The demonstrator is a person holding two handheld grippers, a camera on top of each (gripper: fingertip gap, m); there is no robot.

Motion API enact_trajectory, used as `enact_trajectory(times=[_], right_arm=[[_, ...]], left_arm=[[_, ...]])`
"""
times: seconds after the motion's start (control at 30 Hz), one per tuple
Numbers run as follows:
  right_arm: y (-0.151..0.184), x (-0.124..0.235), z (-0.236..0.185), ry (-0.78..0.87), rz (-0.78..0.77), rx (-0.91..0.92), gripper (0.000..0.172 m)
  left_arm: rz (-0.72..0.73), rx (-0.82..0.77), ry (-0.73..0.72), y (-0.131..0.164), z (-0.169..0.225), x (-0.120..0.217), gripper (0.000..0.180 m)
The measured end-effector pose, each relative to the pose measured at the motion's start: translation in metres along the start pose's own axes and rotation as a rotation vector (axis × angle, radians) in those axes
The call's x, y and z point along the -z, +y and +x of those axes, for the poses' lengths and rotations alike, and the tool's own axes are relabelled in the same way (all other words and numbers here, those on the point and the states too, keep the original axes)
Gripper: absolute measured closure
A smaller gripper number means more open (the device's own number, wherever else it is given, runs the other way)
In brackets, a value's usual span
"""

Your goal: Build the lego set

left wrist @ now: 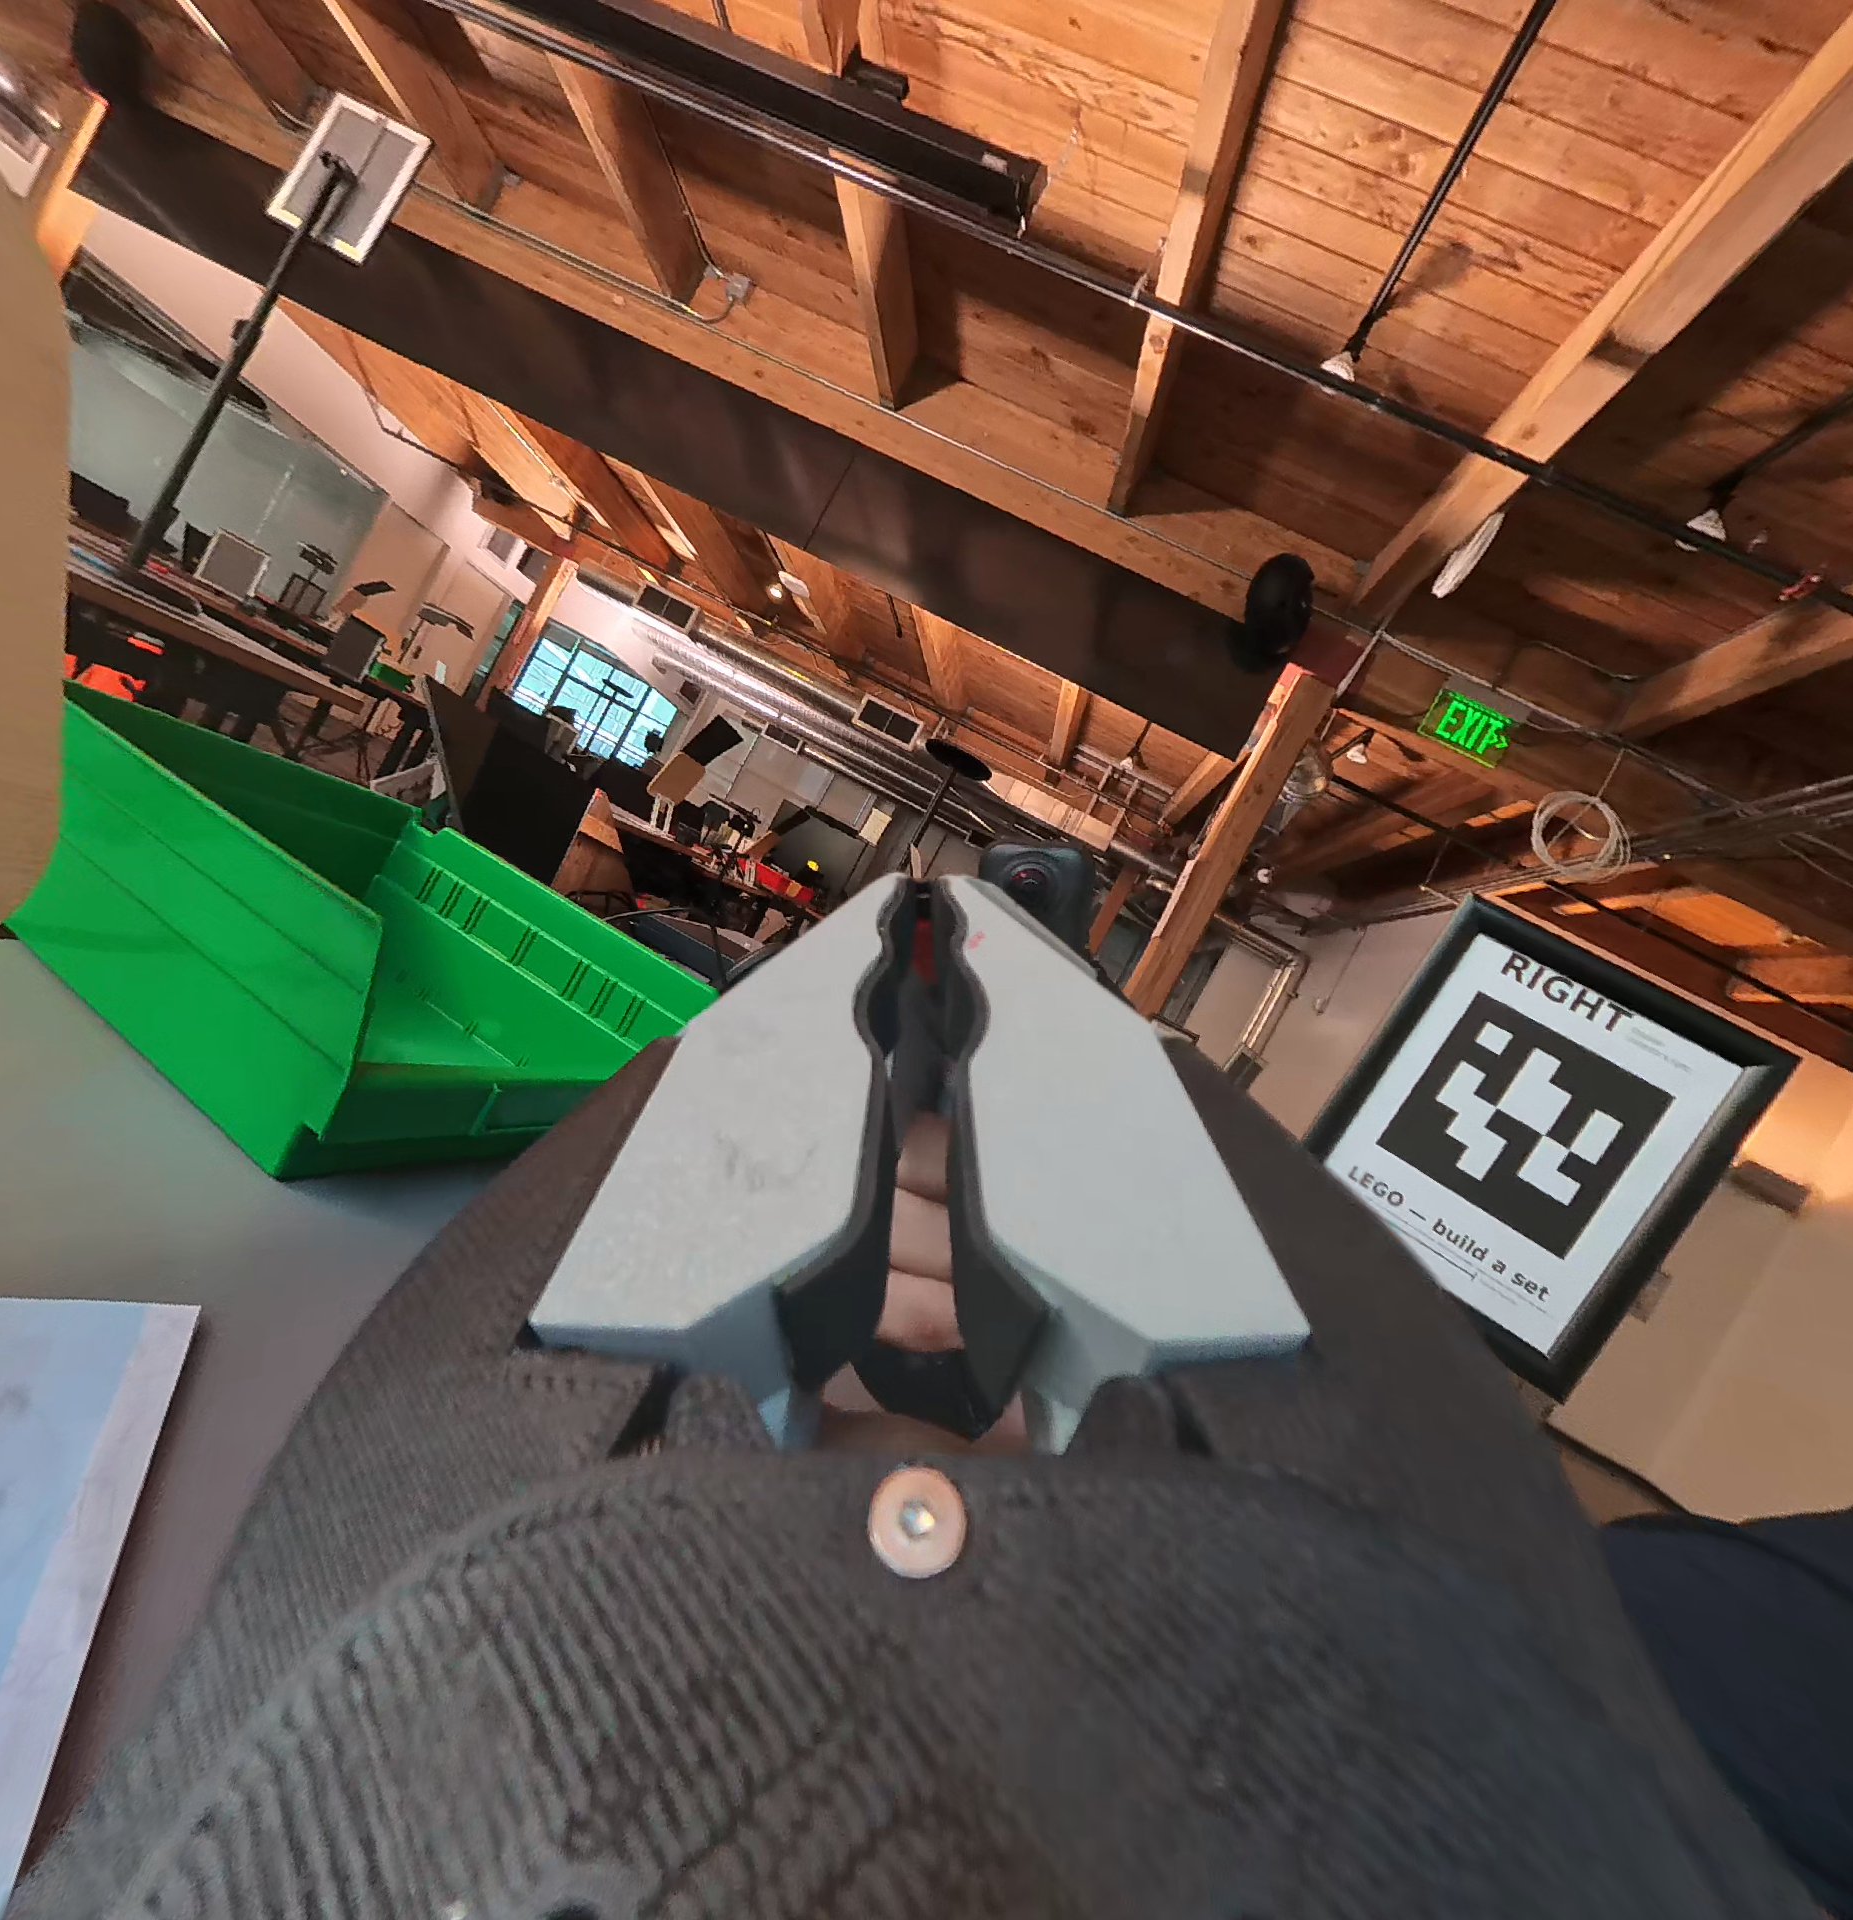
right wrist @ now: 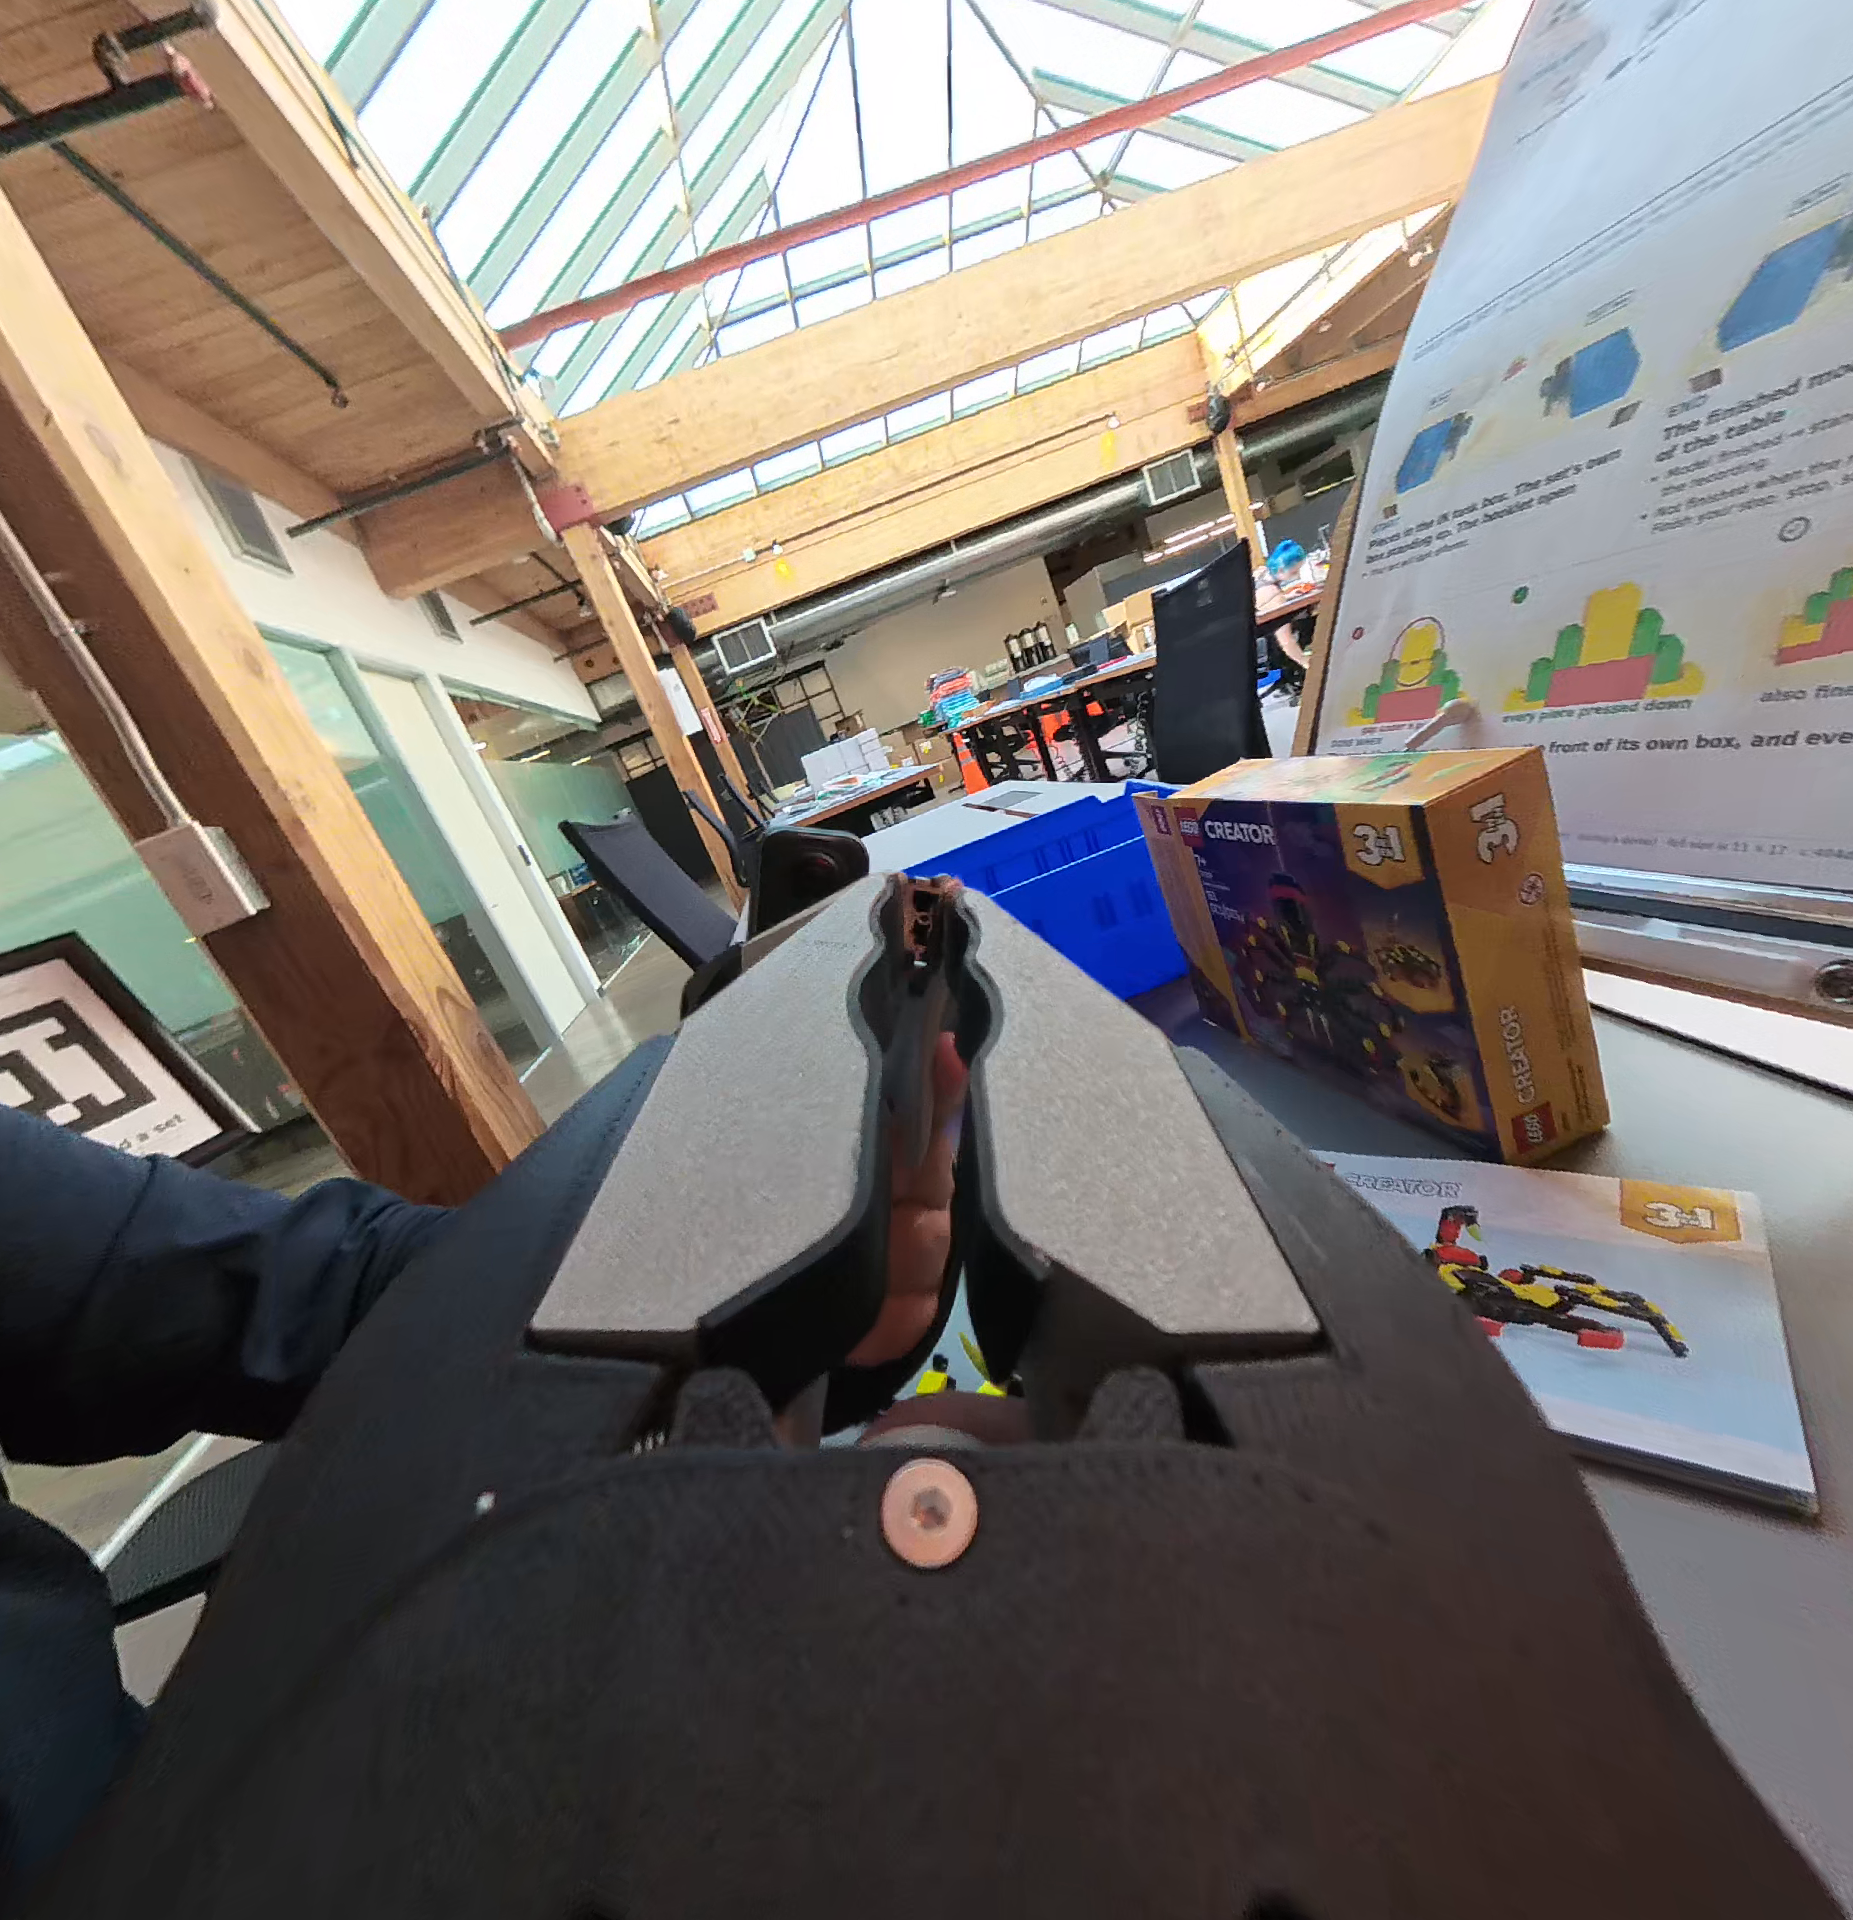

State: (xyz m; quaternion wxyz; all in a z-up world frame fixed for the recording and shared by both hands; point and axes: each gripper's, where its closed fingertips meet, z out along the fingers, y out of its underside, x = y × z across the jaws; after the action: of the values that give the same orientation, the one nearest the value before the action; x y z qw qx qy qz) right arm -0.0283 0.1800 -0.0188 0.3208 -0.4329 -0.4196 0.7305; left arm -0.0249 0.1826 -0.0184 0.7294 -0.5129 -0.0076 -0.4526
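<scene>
In the left wrist view my left gripper (left wrist: 927, 896) points up and away over the grey table (left wrist: 122, 1143), with its grey fingers (left wrist: 776, 1122) closed together. A thin red sliver (left wrist: 923, 948) shows in the slit just below the tips; I cannot tell what it is. In the right wrist view my right gripper (right wrist: 927, 896) is shut on a small brown piece (right wrist: 924, 906) pinched at the very fingertips. A hand shows below through the gap between the fingers in both views. A black camera (left wrist: 1036, 883) sits just beyond the tips, and it also shows in the right wrist view (right wrist: 808, 862).
A green bin (left wrist: 278, 987) stands left of the left gripper, and a framed marker sign (left wrist: 1524, 1143) stands to its right. A blue bin (right wrist: 1057, 883), a yellow set box (right wrist: 1400, 945), a booklet (right wrist: 1587, 1320) and an upright instruction sheet (right wrist: 1649, 416) lie right of the right gripper. A wooden post (right wrist: 226, 831) stands left. My two grippers' fingertips are within a few centimetres of each other.
</scene>
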Motion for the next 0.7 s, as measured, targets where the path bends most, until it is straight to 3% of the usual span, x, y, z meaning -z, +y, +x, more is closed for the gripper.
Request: enact_trajectory(times=[0.37,0.5,0.57,0.7], right_arm=[[-0.008,0.0,0.004,0.065,0.066,-0.002,0.17],[-0.084,0.077,0.029,0.111,0.479,-0.101,0.172],[-0.081,0.083,0.028,0.069,0.417,-0.086,0.172],[-0.051,0.051,0.015,0.003,0.187,-0.011,0.172]], left_arm=[[0.025,-0.001,-0.037,0.0,-0.002,-0.001,0.18],[0.036,-0.002,-0.048,-0.003,-0.007,0.007,0.18],[0.061,0.028,-0.037,-0.011,-0.01,0.008,0.18],[0.012,0.005,-0.023,-0.002,-0.007,0.004,0.18]])
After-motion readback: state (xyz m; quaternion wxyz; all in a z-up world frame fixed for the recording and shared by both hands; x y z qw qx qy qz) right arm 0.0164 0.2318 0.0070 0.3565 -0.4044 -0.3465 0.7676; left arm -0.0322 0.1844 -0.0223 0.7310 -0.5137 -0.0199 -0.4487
